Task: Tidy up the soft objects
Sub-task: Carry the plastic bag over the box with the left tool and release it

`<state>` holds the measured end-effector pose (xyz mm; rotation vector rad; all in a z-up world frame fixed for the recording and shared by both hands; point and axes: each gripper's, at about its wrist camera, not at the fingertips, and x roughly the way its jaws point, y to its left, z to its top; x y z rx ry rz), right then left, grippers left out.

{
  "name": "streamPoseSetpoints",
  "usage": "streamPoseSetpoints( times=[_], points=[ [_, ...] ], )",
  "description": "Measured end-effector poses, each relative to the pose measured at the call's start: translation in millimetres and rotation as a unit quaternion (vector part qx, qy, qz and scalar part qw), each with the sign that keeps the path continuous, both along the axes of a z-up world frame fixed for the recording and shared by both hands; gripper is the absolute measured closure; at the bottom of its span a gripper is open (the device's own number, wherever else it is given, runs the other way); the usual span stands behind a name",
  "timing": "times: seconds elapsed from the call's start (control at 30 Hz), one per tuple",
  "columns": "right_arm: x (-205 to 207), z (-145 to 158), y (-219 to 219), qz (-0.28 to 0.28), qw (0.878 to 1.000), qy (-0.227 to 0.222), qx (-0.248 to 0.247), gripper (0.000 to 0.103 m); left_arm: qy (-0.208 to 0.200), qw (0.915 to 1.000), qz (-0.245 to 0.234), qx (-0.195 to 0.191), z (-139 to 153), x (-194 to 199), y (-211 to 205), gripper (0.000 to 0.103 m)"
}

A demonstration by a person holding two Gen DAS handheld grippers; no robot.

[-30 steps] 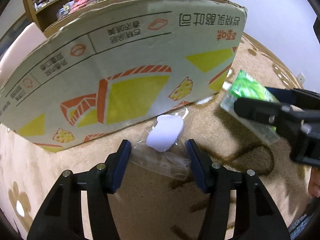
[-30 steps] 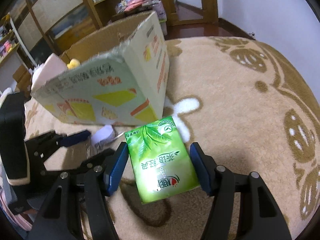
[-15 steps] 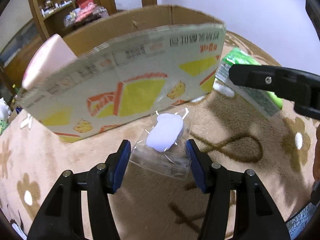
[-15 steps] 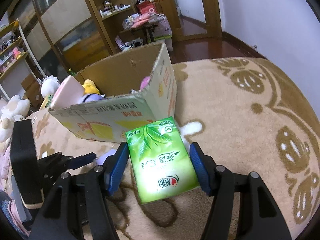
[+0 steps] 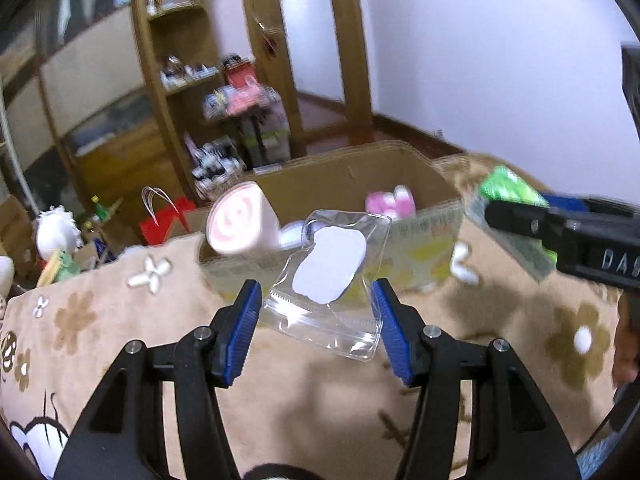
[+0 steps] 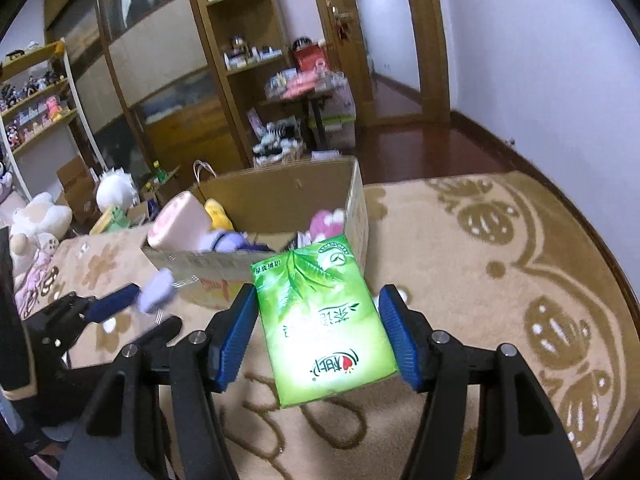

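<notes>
Above the rug (image 6: 460, 240), both loads hang short of the cardboard box (image 6: 280, 196) at twelve o'clock, which already holds plush toys. Left gripper (image 5: 316, 320) pinches a clear pouch (image 5: 328, 280); right gripper (image 6: 320, 326) clamps a green tissue pack (image 6: 320, 320). Dropping both remains.

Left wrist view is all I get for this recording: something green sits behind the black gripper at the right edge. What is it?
Observer: A green tissue pack with leaf print, clamped between the right gripper's blue pads.
Operator: What's in the open cardboard box besides the pink things?
Observer: The right wrist view shows a yellow plush and a purple plush inside the cardboard box.
Operator: Anything left of that box?
Observer: A cream teddy-like plush lies on the floor there, further left than your view reaches.
</notes>
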<state>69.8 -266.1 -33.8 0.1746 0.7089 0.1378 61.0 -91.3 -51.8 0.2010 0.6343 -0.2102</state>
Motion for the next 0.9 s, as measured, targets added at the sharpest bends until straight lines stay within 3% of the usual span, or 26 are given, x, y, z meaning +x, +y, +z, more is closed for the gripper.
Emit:
streamPoseSetpoints(
  times=[0.37, 0.73, 0.8, 0.9],
  points=[
    [-6.5, 47.1, 6.6, 0.007, 0.997, -0.073, -0.026, 0.038, -0.063, 0.9971, 0.031, -0.028, 39.7, 1.0, 26.0, 0.047],
    [5.2, 54.9, 21.3, 0.024, 0.994, -0.095, -0.054, 0.038, -0.096, 0.9948, 0.018, -0.028, 52.7, 28.4, 26.5, 0.047],
    [8.1, 56.5, 24.1, 0.029, 0.993, -0.100, -0.060, 0.051, -0.101, 0.9945, 0.015, -0.022, 53.9, 35.6, 24.1, 0.047],
    [16.4, 59.3, 26.9, 0.034, 0.992, -0.105, -0.065, 0.053, -0.102, 0.9945, 0.017, -0.017, 51.7, 44.2, 24.2, 0.047]
  ],
)
